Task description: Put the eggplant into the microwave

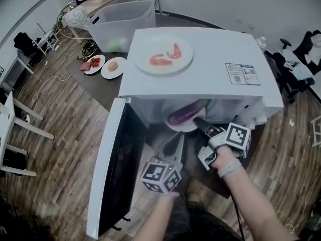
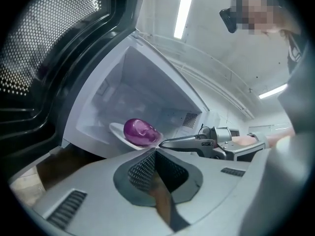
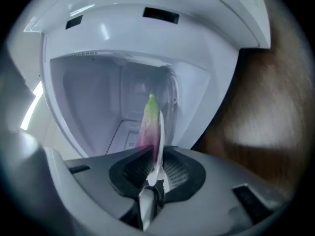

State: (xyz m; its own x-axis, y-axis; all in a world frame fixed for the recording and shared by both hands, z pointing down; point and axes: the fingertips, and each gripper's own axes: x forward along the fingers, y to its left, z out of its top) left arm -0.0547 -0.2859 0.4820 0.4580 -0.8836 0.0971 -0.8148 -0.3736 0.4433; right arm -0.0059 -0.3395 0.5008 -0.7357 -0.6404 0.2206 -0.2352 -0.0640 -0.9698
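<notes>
A purple eggplant (image 1: 186, 112) with a green stem lies on a white plate (image 1: 187, 128) in the mouth of the white microwave (image 1: 210, 79), whose door (image 1: 113, 169) hangs open to the left. My right gripper (image 1: 199, 122) reaches in from the right. In the right gripper view the plate's rim (image 3: 158, 146) runs edge-on between its jaws, the eggplant (image 3: 149, 127) lies just beyond, and the pads stand apart from the rim, so it is open. My left gripper (image 1: 176, 142) is shut and empty, just outside the opening. From it I see the eggplant (image 2: 140, 132) and the right gripper (image 2: 165, 142).
A plate of shrimp (image 1: 163, 54) sits on top of the microwave. Behind it stands a clear plastic bin (image 1: 120, 24). Two small plates, one with strawberries (image 1: 94, 63) and one with a bun (image 1: 113, 67), lie at the back left. White table legs (image 1: 20, 119) stand at the left.
</notes>
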